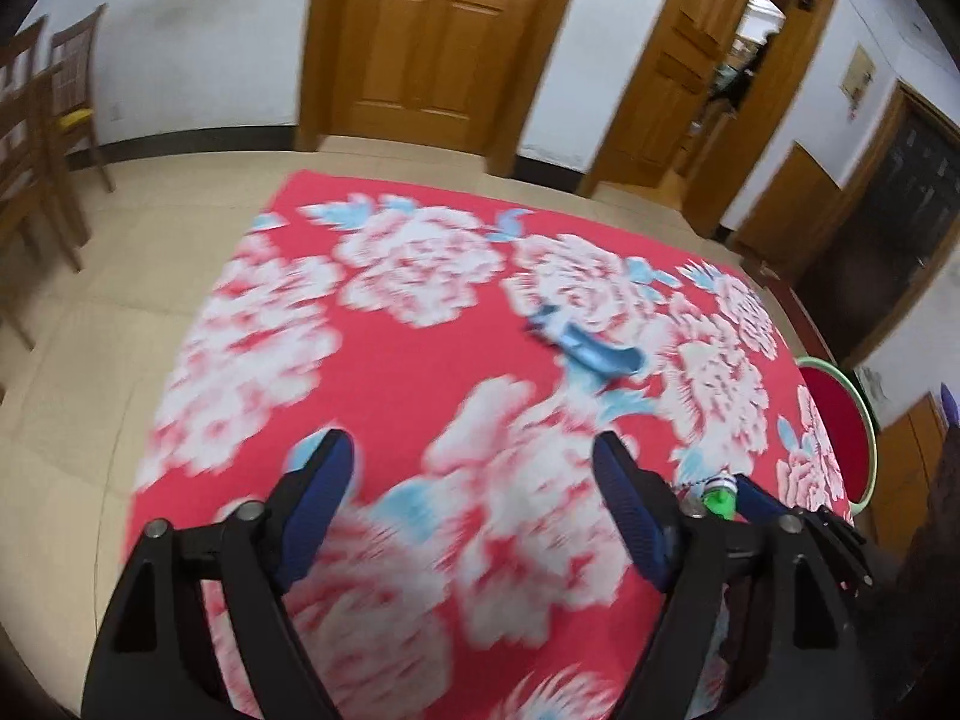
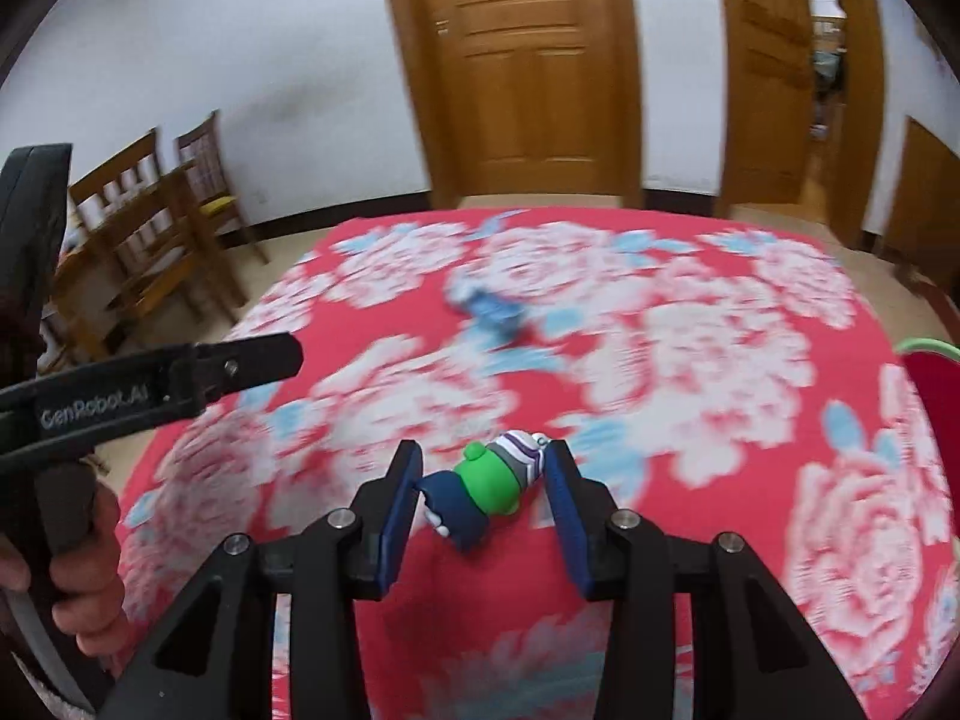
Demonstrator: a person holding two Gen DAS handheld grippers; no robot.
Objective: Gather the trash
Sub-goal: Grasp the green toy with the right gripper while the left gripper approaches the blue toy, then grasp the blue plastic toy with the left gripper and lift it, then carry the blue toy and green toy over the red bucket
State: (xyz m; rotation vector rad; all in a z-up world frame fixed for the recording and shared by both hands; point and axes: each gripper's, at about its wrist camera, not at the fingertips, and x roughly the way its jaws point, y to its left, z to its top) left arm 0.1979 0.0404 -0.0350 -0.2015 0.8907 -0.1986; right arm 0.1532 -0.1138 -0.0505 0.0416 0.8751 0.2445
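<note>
Small toy figure (image 2: 489, 483), green body, navy and striped parts, lies on the red floral worktop (image 2: 690, 360) between the right gripper (image 2: 483, 468) fingers; pads close on either side, contact unclear. Blue crumpled scrap (image 1: 585, 345) lies farther out, well ahead of the left gripper (image 1: 474, 450), fingers spread wide, nothing between. Right view alone shows "GenRobot.AI" lettering on the left gripper's side; left view alone shows a red green-rimmed basin (image 1: 864, 420).

Black tool (image 2: 483, 468), blue pads (image 2: 396, 516)

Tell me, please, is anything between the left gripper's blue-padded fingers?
No, the left gripper stands wide open above the red floral tablecloth, holding nothing.
</note>
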